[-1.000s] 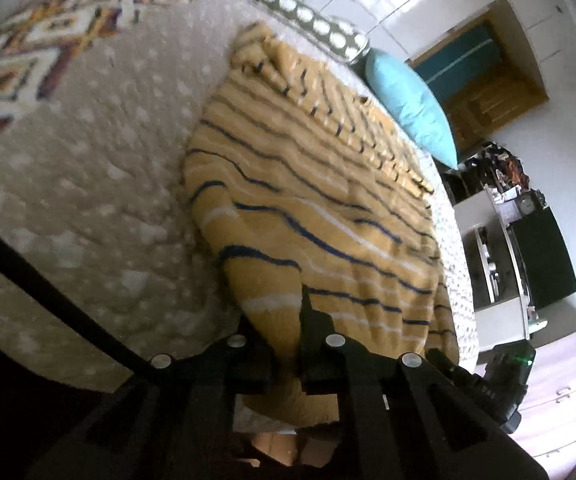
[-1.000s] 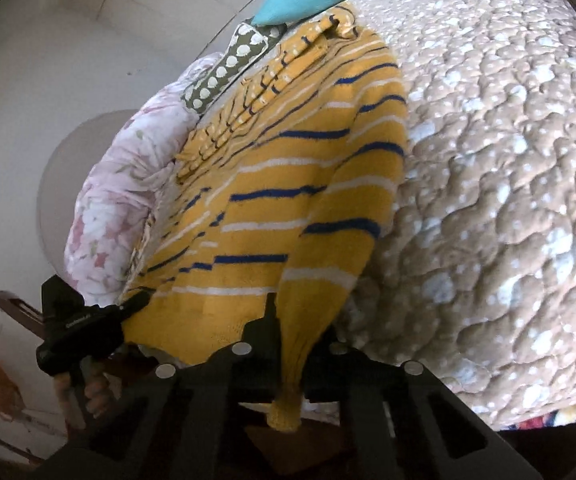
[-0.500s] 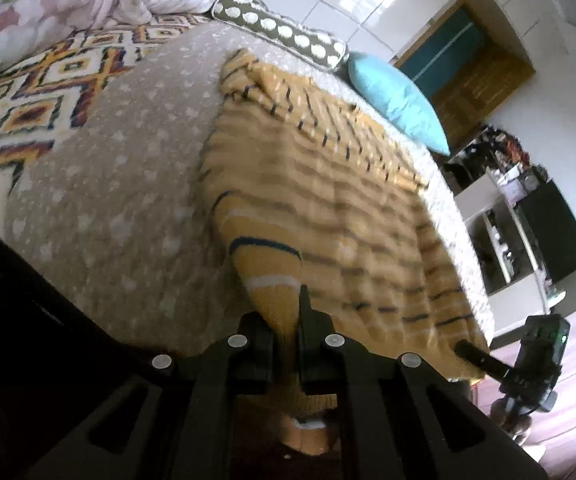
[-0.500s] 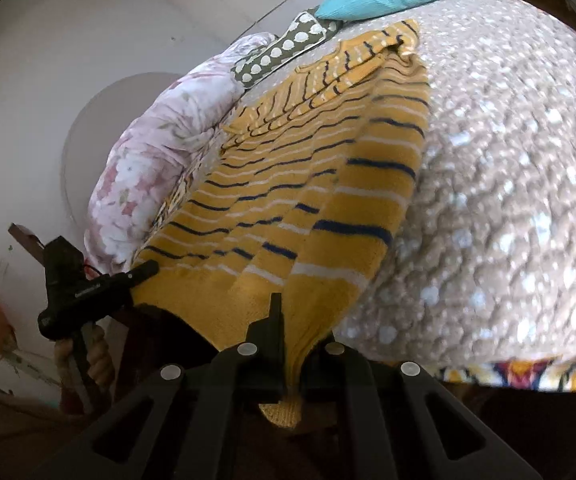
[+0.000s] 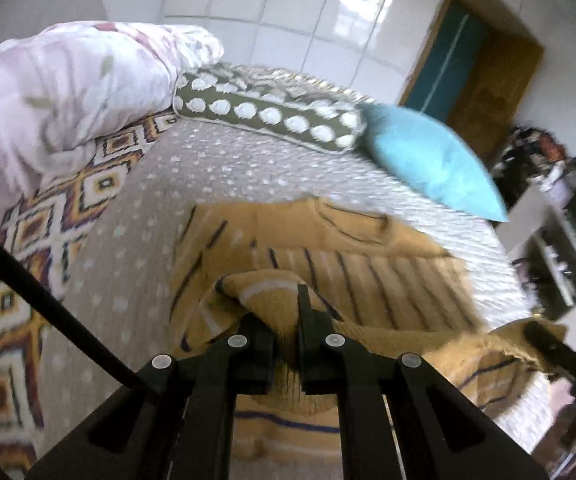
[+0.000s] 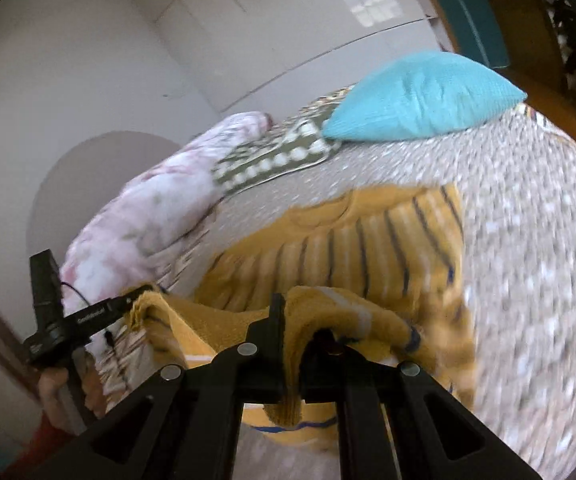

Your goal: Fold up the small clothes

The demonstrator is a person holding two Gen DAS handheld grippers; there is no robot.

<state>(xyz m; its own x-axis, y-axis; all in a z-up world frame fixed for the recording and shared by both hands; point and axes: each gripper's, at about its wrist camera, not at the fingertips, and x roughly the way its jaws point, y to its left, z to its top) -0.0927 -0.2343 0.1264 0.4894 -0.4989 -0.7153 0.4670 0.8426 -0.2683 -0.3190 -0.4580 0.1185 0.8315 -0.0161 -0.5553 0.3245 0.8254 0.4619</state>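
Yellow striped sweater [image 5: 352,248] on bed [image 5: 248,168], collar toward pillows, long axis running away from cameras. Left gripper [image 5: 286,320] and right gripper [image 6: 292,320] each pinch hem corner, fabric lifted and doubled over body.

**Words you can see**

There is only one bit of writing. It is small white print on the side of the black left gripper [image 6: 140,302], seen from the right wrist camera. The picture is blurry there, so the letters cannot be read. Nothing else in either view has words, numbers or signs on it.
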